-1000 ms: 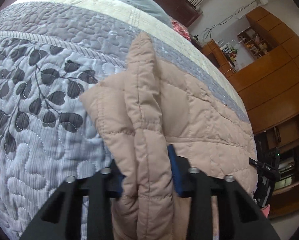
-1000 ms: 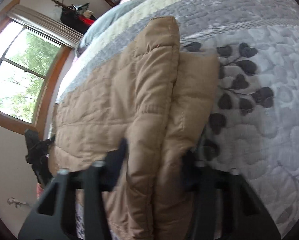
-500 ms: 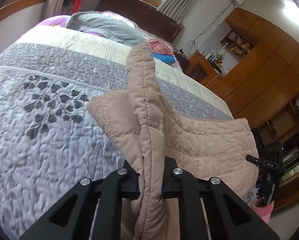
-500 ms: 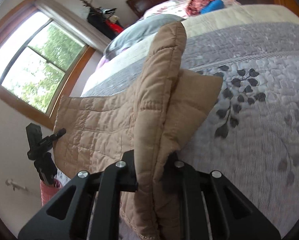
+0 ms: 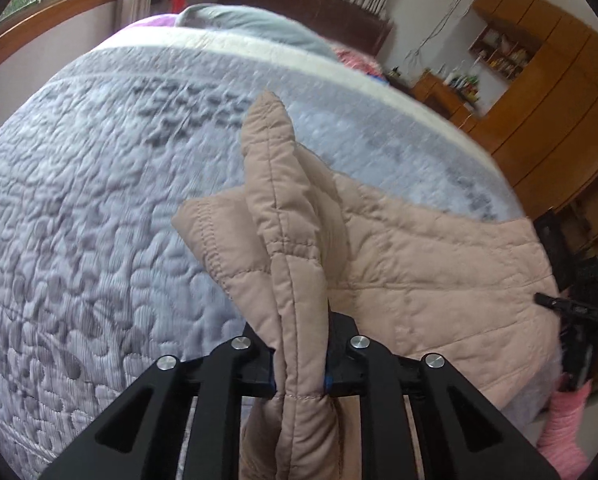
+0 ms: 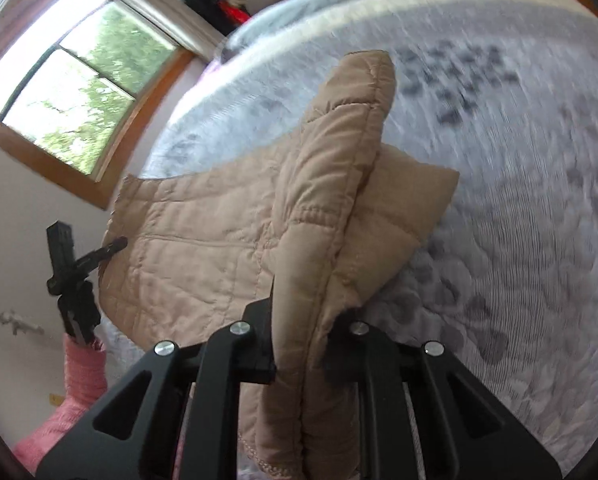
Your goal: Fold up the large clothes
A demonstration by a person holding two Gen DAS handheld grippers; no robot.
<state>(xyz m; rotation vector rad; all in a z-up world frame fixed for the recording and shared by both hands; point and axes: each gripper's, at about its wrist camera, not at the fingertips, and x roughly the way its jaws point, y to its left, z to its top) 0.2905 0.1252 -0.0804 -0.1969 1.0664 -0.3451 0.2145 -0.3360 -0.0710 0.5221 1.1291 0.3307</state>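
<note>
One quilted tan jacket [image 5: 419,264] is lying across one grey quilted bedspread [image 5: 79,220]. Two black grippers are showing: the left gripper [image 5: 299,364] and the right gripper [image 6: 311,356]. One grey pillow [image 5: 251,26] is sitting at the far end. One window [image 6: 67,92] is glowing left.

Quilted grey bed [image 5: 99,200], wooden cabinets [image 5: 547,92], bright window [image 6: 71,92]

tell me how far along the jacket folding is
Early on. Done: each hand-held gripper, left and right, is clamped on a bunched edge of the jacket. In hand: that edge is raised over the bed. Left: most of the jacket lies spread flat, no finished fold visible.
</note>
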